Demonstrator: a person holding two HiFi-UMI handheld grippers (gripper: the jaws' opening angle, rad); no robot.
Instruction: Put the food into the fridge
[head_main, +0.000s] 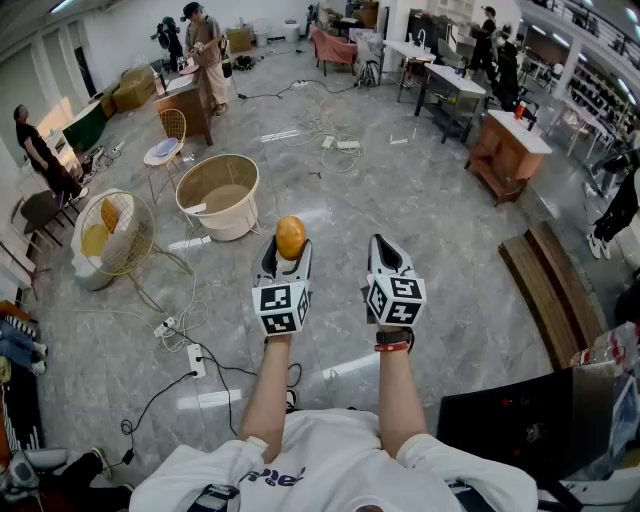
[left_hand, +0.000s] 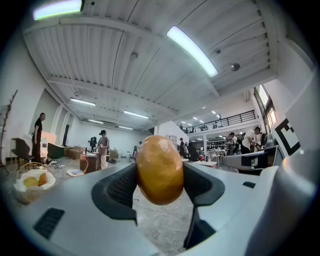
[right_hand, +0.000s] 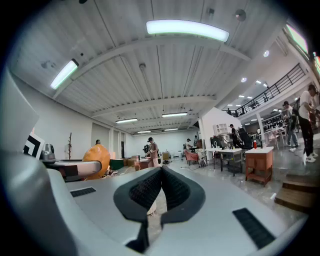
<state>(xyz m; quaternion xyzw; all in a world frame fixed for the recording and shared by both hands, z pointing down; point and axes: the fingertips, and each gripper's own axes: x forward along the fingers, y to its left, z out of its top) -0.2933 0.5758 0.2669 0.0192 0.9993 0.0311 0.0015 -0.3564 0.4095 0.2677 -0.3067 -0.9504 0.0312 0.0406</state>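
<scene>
Above the grey marble floor (head_main: 450, 240), I have my left tongs (head_main: 287, 262) clenched on a glossy orange-brown oval food item (left_hand: 160, 170), pads pressing its two sides, while my right tongs (right_hand: 160, 186) sit pinched together, empty.

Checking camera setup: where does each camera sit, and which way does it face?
Head view: on the person's head, facing steeply down at the floor; shows both forearms, the left claw gripping an orange-brown food item, and the right claw shut and empty.
Left gripper view: on the left claw, looking out along its jaws, which clamp the food item.
Right gripper view: on the right claw, looking past its shut jaws at distant tables.
Shared: all three show the food item.
</scene>
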